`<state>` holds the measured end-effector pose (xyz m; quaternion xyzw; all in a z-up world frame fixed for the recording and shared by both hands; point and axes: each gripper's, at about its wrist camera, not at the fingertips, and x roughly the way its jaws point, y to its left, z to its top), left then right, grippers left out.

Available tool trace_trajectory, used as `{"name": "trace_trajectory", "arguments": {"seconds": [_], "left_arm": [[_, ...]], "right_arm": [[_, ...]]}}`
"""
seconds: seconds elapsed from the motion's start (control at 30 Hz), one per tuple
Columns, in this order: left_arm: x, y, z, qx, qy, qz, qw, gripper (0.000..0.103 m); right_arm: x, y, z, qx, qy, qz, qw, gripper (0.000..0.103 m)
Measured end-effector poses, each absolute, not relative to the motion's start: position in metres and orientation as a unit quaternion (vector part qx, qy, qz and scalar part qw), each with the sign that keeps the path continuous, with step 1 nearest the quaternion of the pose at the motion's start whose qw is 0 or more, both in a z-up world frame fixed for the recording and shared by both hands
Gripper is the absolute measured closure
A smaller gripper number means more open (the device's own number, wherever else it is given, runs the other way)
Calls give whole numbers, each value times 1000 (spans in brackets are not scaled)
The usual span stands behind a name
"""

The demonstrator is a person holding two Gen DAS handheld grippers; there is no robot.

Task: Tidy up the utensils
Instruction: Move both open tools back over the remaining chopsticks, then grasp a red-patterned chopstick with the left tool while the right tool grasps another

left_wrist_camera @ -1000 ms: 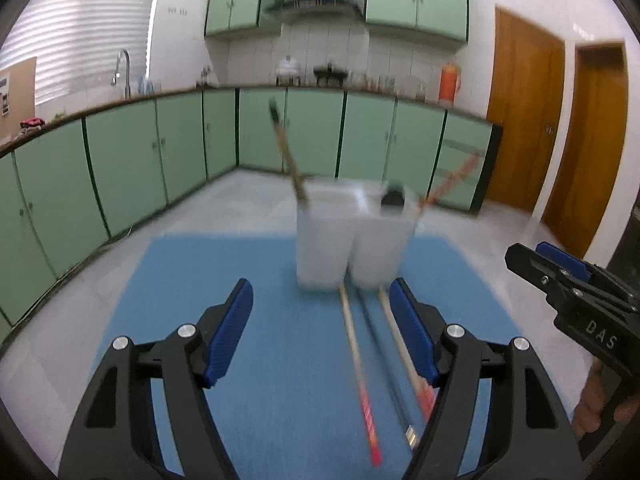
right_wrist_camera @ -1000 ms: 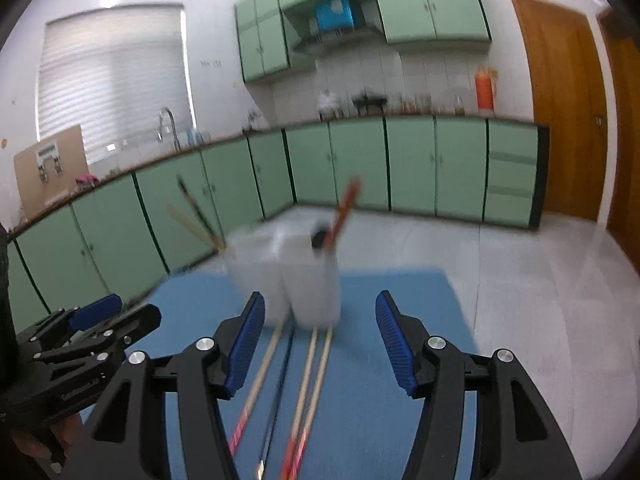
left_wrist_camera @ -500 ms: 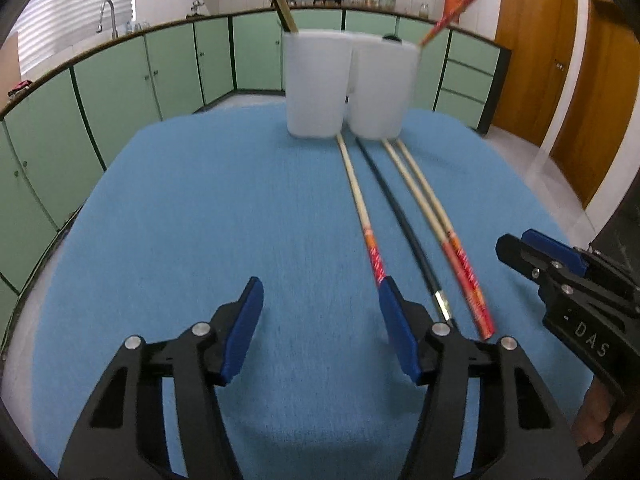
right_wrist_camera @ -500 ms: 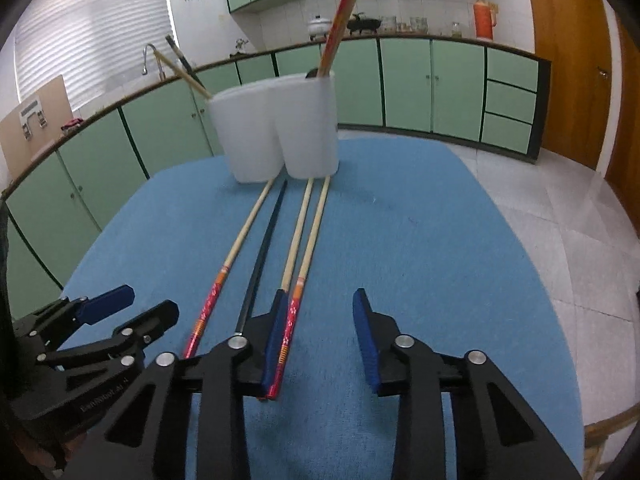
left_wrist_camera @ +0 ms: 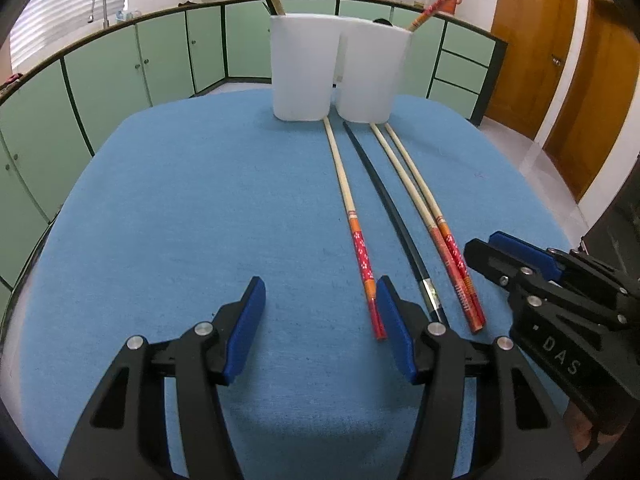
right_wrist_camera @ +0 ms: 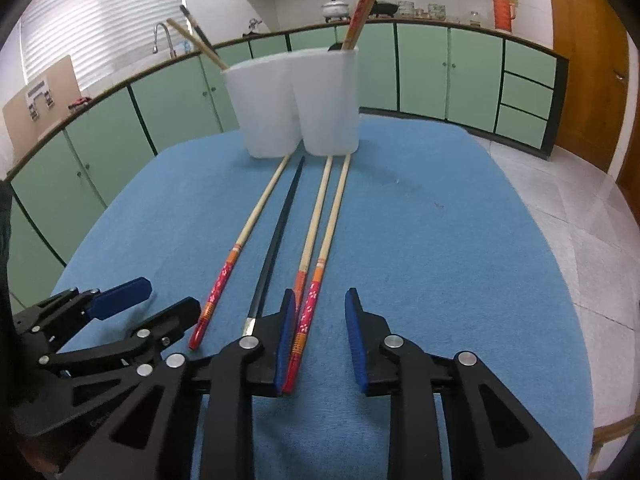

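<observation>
Four chopsticks (right_wrist_camera: 316, 224) lying side by side at centre frame on blue cloth (right_wrist_camera: 440, 240), tips toward two white cups (right_wrist_camera: 296, 104) at upper centre. Right gripper (right_wrist_camera: 320, 320) closing, rightmost chopstick between jaws, ungripped. Left gripper (left_wrist_camera: 320, 312) released, empty, lower centre.

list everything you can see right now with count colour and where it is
White cups: two, touching, far end of the table.
Chopsticks in cups: at least three; one red-patterned, one bamboo, one dark.
Red-handled chopsticks: three, flat on the cloth, tips toward the cups.
Black chopstick: one, lying among them.
Blue cloth: one, covering the table.
Green cabinets: along the walls.
Left tongs: open, over bare cloth.
Right tongs: closing; rightmost chopstick between them, beside the left pad.
</observation>
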<state>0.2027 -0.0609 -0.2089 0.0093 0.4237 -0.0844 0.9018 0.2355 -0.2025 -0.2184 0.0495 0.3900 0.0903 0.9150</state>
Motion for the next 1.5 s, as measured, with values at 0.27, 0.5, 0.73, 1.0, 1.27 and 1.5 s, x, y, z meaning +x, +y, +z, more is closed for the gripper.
{"name": "trace_trajectory", "arguments": {"seconds": [0.27, 0.5, 0.73, 1.0, 1.27, 1.5], "left_arm": [[207, -62, -209, 13, 432, -84, 898, 45], [207, -56, -209, 9, 432, -73, 899, 45], [196, -52, -206, -2, 430, -77, 900, 46], [191, -57, -209, -2, 431, -79, 899, 46], [191, -64, -213, 15, 432, -78, 898, 48], [189, -64, -212, 13, 432, -81, 898, 58]], "right_arm": [[244, -202, -225, 39, 410, 77, 908, 79], [240, -220, -222, 51, 402, 58, 912, 79], [219, -220, -219, 61, 394, 80, 913, 79], [204, -218, -229, 65, 411, 79, 906, 79], [207, -218, -231, 62, 416, 68, 905, 87], [206, -212, -231, 42, 416, 58, 906, 87]]}}
